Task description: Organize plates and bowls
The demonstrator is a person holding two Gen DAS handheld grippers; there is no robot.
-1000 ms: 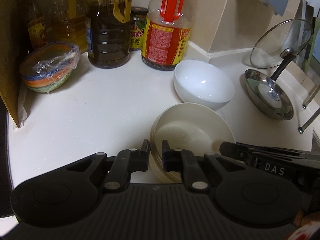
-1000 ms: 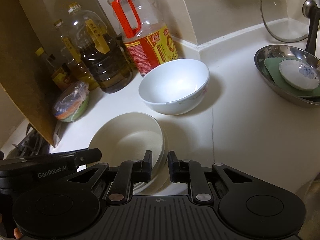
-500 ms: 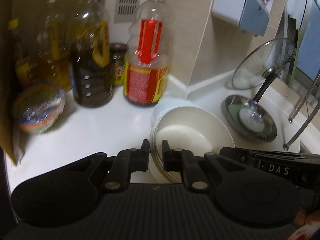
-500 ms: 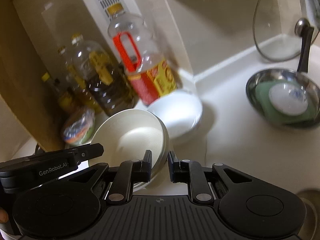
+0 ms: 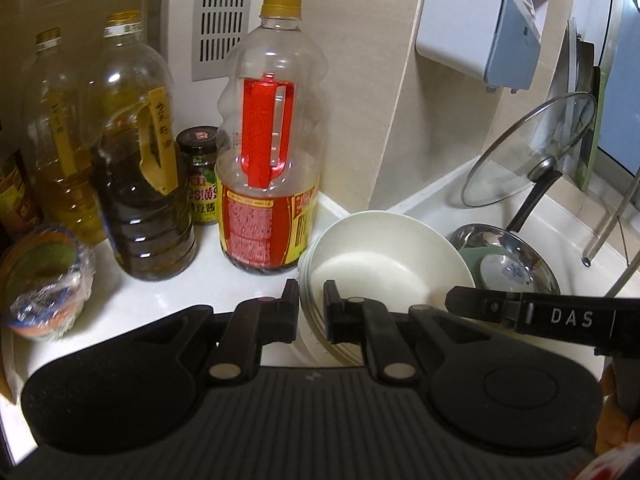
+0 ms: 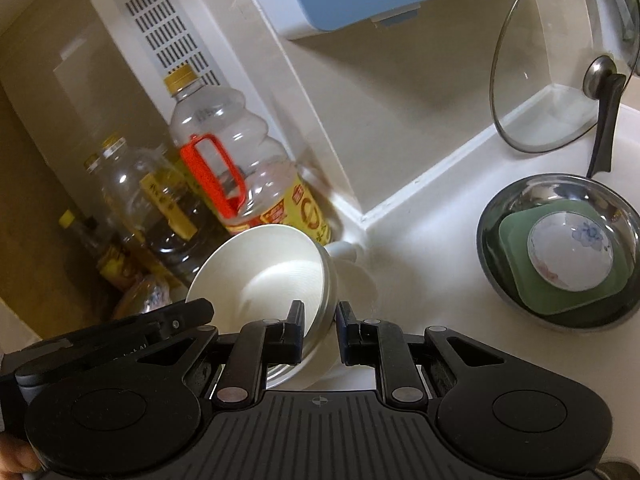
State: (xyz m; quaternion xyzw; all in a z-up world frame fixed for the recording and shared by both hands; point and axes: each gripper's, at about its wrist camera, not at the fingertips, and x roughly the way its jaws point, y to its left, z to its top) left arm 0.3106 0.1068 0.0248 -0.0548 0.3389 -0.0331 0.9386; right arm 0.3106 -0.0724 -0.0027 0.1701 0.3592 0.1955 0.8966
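A stack of cream bowls (image 5: 384, 268) is held up off the white counter by both grippers. My left gripper (image 5: 311, 312) is shut on its left rim. My right gripper (image 6: 319, 334) is shut on its right rim, with the stack (image 6: 264, 276) tilted in the right wrist view. The white bowl (image 6: 352, 264) below is mostly hidden behind the stack; only a sliver shows. A small flowered dish (image 6: 570, 254) lies on a green square plate (image 6: 532, 276) inside a steel pan (image 6: 496, 232).
Oil and sauce bottles (image 5: 268, 160) stand against the back wall at left, with wrapped coloured bowls (image 5: 44, 284) beside them. A glass lid (image 5: 528, 148) leans in the corner behind the steel pan (image 5: 472, 236). A wall box (image 5: 480, 20) hangs above.
Both grippers have lifted the cream bowl stack off the counter and carried it back over the white bowl, which is now almost hidden behind it. The stack has tilted.
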